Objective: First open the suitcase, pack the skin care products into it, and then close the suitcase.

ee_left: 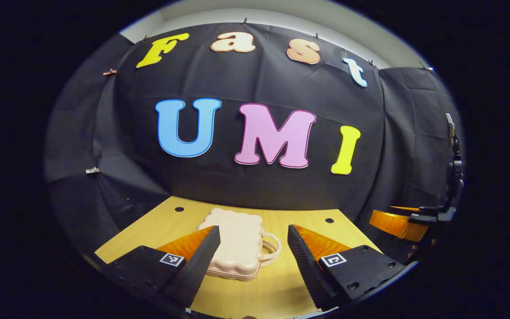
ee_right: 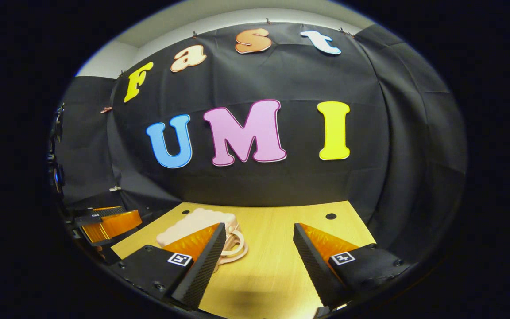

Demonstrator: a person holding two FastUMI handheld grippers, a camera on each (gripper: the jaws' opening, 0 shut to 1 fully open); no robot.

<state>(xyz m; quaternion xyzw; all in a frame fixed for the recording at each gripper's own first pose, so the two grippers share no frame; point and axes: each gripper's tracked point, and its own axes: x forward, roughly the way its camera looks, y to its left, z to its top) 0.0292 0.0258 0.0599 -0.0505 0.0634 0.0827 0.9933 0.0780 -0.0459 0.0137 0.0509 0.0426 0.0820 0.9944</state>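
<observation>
In the left gripper view, the left tool (ee_left: 253, 266) is nearest, its two fingers spread wide and gripping nothing. Between them, toward 12 o'clock, the closed suitcase (ee_left: 237, 241) lies flat on the wooden surface (ee_left: 272, 283). Its long axis runs from near to far, away from the tool, and its handle (ee_left: 272, 248) points to 3 o'clock. The near left corner of the suitcase is hidden behind the left finger. Farther off, at 3 o'clock by the edge, this view also shows the right tool (ee_left: 403, 219), beside the surface.

In the right gripper view, the right tool (ee_right: 259, 266) is also wide open and holds nothing. Here the suitcase (ee_right: 193, 223) sits at 10 o'clock, partly behind the left finger, with its handle (ee_right: 233, 246) turned toward the middle of the surface (ee_right: 272, 248). At 9 o'clock this view shows the left tool (ee_right: 106, 223). Small dark holes (ee_right: 330, 216) are at the far part of the surface.
</observation>
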